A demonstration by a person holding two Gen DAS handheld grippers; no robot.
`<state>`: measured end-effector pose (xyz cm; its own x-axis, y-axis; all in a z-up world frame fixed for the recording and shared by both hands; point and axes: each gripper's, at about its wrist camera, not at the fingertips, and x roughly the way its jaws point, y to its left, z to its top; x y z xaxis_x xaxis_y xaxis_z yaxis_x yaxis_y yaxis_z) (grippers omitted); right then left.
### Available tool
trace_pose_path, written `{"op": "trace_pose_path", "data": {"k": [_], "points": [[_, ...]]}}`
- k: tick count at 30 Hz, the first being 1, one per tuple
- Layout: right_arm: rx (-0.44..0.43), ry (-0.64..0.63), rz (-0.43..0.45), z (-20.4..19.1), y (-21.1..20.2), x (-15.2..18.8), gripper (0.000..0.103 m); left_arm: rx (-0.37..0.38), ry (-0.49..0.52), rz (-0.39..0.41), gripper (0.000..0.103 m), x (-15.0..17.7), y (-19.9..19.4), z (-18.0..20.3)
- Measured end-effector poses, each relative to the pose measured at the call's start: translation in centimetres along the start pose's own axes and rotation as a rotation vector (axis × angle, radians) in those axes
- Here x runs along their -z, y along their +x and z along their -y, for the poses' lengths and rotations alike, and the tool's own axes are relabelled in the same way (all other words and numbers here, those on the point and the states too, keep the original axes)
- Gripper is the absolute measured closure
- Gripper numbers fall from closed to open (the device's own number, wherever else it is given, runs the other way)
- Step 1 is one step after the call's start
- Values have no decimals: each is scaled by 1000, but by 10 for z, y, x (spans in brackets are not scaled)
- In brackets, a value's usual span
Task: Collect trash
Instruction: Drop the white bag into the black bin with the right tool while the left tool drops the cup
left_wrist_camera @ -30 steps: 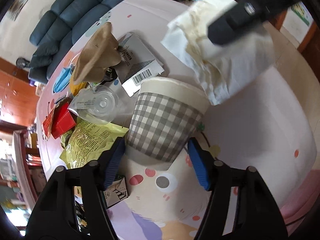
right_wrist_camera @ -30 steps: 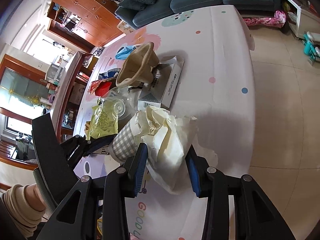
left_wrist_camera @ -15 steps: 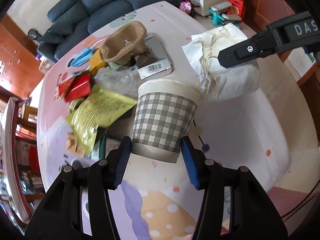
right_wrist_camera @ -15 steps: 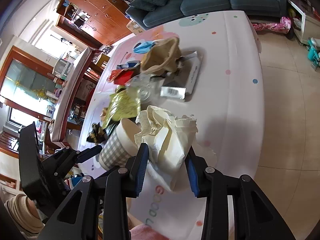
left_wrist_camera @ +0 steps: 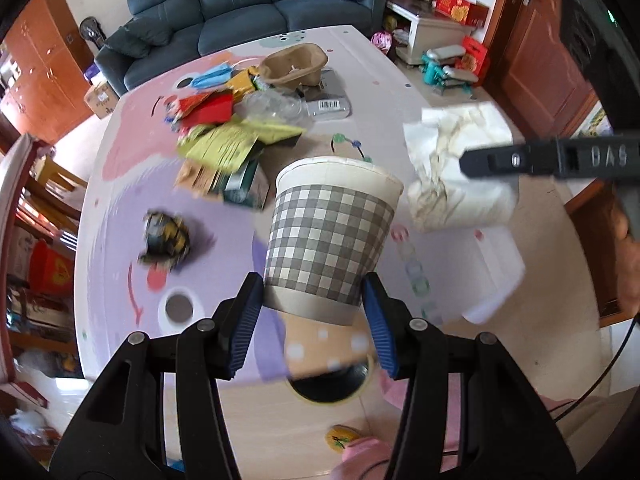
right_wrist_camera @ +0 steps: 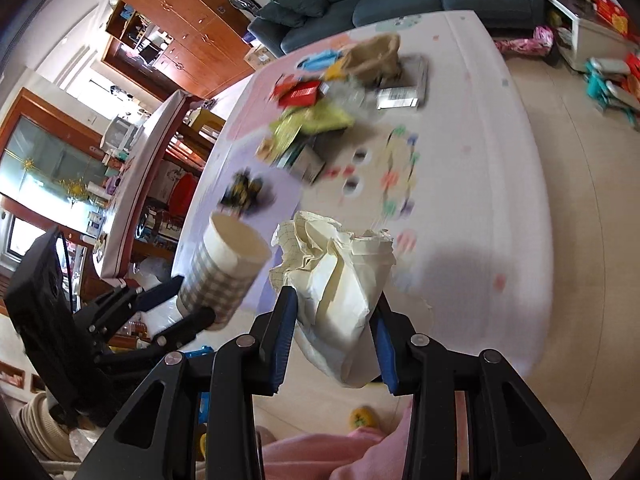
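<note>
A grey-and-white checked paper cup (left_wrist_camera: 332, 232) hangs upright above the table's near edge, its base clamped between the blue pads of my left gripper (left_wrist_camera: 312, 292). In the right wrist view, the cup (right_wrist_camera: 224, 264) and left gripper (right_wrist_camera: 180, 308) appear at lower left. My right gripper (right_wrist_camera: 335, 308) is shut on a crumpled cream paper wrapper (right_wrist_camera: 336, 264), which is also off the table. From the left wrist view, that wrapper (left_wrist_camera: 440, 148) hangs to the right of the cup, with a black finger of the right gripper (left_wrist_camera: 520, 158) across it.
The table (left_wrist_camera: 120, 184) has a pastel patterned cloth. On it lie several pieces of litter (left_wrist_camera: 240, 136), a brown pulp tray (left_wrist_camera: 294, 66) and a black-and-yellow crumpled wrapper (left_wrist_camera: 164, 236). A dark round object (left_wrist_camera: 332, 384) sits on the floor below the near edge. A blue sofa (left_wrist_camera: 248, 4) stands behind.
The left jaws closed onto the cup's base. Both grippers then rose and drew back from the litter pile toward the table's near edge, carrying the cup and the wrapper.
</note>
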<state>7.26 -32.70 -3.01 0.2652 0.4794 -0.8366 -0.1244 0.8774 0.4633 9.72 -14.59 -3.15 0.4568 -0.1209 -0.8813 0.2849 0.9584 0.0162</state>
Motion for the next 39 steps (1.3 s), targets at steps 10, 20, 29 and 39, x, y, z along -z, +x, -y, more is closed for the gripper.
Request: {"op": "trace_pose_path", "data": {"k": [10, 20, 29, 39], "points": [[86, 57, -41, -56, 17, 141, 67, 111, -46, 3, 56, 127, -57, -34], [146, 158, -137, -18, 117, 207, 64, 166, -108, -146, 55, 221, -18, -31], [187, 217, -224, 56, 277, 248, 57, 143, -178, -255, 55, 274, 119, -22], [174, 217, -261, 99, 384, 226, 37, 68, -206, -292, 54, 311, 260, -21]]}}
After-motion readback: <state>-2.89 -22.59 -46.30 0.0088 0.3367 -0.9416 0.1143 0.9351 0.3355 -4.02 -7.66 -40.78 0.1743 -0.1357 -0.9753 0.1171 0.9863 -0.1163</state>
